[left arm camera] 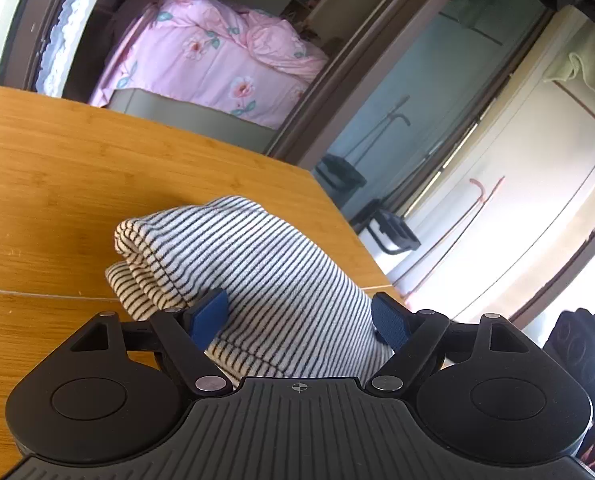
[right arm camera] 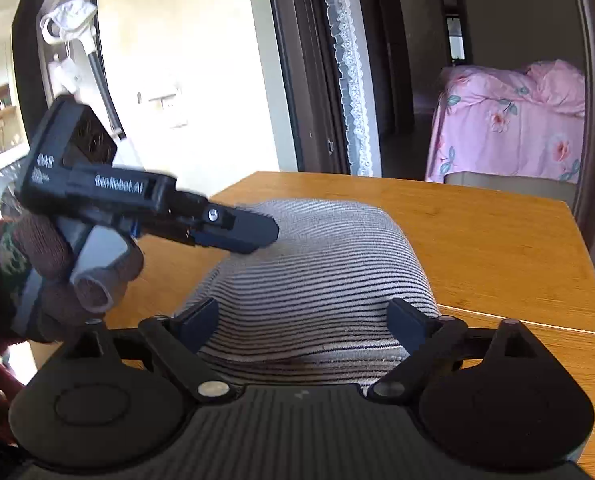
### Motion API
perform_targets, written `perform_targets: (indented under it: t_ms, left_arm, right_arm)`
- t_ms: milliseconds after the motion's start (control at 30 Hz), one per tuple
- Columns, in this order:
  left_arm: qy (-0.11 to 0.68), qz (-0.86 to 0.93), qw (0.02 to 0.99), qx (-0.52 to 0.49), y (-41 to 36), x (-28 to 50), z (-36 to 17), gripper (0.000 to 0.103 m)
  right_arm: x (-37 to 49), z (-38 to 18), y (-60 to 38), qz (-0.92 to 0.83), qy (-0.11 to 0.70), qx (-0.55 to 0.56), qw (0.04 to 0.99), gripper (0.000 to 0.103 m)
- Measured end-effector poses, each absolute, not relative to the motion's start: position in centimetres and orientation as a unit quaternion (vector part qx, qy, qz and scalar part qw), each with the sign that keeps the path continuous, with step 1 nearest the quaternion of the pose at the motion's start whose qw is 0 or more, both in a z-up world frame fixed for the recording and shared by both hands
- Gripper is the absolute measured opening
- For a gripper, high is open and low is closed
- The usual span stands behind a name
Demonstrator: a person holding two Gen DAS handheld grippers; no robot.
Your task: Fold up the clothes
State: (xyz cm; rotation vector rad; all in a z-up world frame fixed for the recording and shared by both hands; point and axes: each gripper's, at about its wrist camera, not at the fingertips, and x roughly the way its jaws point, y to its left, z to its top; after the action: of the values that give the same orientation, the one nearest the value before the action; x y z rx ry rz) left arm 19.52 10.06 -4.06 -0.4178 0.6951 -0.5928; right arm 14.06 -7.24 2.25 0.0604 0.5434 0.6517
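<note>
- Right gripper point(right arm camera: 303, 322): its fingers stand spread, one on each side of the near hem of the striped garment point(right arm camera: 317, 276), which bulges up between them toward 12 o'clock. Neither pad visibly pinches the cloth.
- Left gripper point(left arm camera: 299, 318): also spread, its blue pads point(left arm camera: 207, 316) flanking the garment's near edge; whether they touch the cloth I cannot tell. In the right wrist view it comes in from 9 o'clock, held by a gloved hand point(right arm camera: 53, 268), its tip over the bundle's far left.
- Both grippers are at the garment; neither is clearly nearer.
- The garment is a cream knit with thin dark stripes, bundled in stacked layers, long axis running away toward 11 o'clock in the left view.
- It lies on the wooden table point(left arm camera: 57, 168), near the right edge.
- Layered folds fit both a half-folded and a nearly folded piece.
</note>
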Motion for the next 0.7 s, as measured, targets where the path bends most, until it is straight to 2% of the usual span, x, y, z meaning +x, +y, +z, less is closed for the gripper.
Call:
perform_targets:
  t_ms: [133,300,333,367,433,467,500,700]
  left_arm:
    - [0.336,-0.281,0.881,-0.179,9.8,19.0,-4.0,0.084]
    - [0.339,-0.274,0.883,-0.174,9.6,18.7,-3.6,0.084]
    - [0.341,-0.27,0.884,-0.171,9.7,18.6,-3.4,0.084]
    - [0.342,-0.263,0.887,-0.165,9.8,18.4,-3.1,0.084]
    - [0.345,-0.248,0.893,-0.148,9.7,17.8,-2.5,0.084]
    - [0.35,-0.242,0.894,-0.143,9.7,17.5,-2.3,0.087]
    - [0.355,-0.237,0.894,-0.137,9.6,17.1,-2.1,0.094]
    - [0.394,-0.239,0.874,-0.154,9.2,16.9,-2.8,0.094]
  right_arm:
    - [17.0,4.5,-9.5,0.328,0.264,0.079,0.904,0.103]
    - [23.4,2.8,-10.2,0.309,0.34,0.096,0.883,0.103]
    - [24.2,2.1,-10.0,0.302,0.359,0.092,0.878,0.091]
    - [24.6,1.4,-9.7,0.301,0.375,0.087,0.872,0.067]
    - [24.6,0.5,-9.2,0.314,0.384,0.089,0.864,0.065]
    - [24.2,0.4,-9.0,0.315,0.381,0.085,0.865,0.066]
    - [23.8,0.3,-8.7,0.314,0.376,0.078,0.868,0.066]
    - [22.6,0.4,-8.0,0.309,0.368,0.056,0.875,0.067]
